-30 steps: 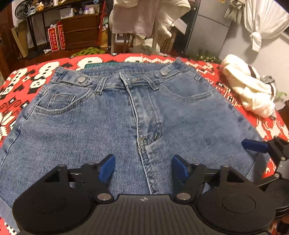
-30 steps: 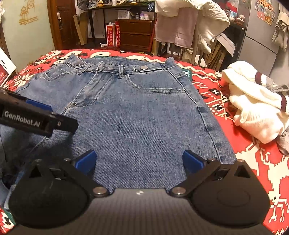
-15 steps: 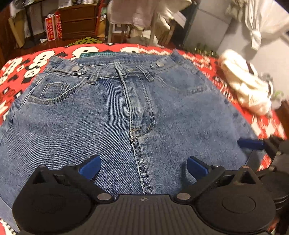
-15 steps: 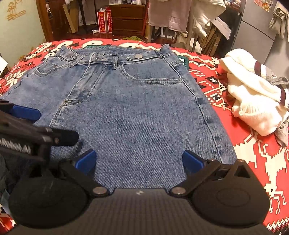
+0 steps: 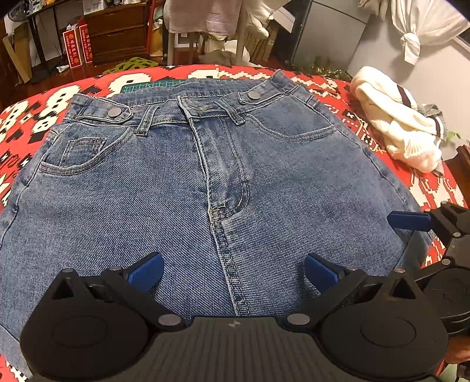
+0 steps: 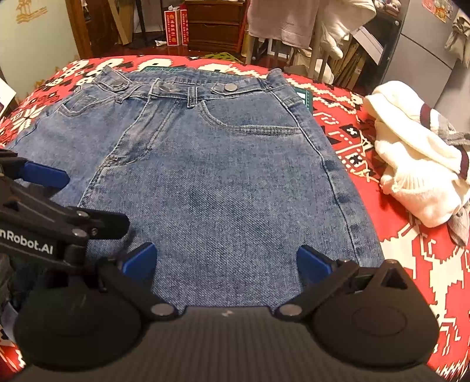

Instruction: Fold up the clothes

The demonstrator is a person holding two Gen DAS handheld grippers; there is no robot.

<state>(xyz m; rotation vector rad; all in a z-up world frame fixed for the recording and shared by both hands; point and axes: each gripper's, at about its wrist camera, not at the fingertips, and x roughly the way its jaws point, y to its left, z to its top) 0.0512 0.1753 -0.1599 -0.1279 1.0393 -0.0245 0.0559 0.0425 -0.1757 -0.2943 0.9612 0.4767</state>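
Note:
Blue jeans lie flat, front side up, on a red patterned cloth, waistband at the far end. My left gripper hovers open over the crotch seam, nothing between its blue fingertips. My right gripper is open too, over the right leg of the jeans near the side seam. Each gripper shows at the edge of the other's view: the right one at the far right, the left one at the far left. The lower legs of the jeans are hidden beneath the grippers.
A heap of white clothing lies on the red cloth to the right of the jeans. A green cutting mat peeks out beyond the waistband. Chairs draped with laundry and a wooden dresser stand past the far edge.
The left gripper's fingers spread from narrow to wide open. Both grippers have drawn back a little from the waistband.

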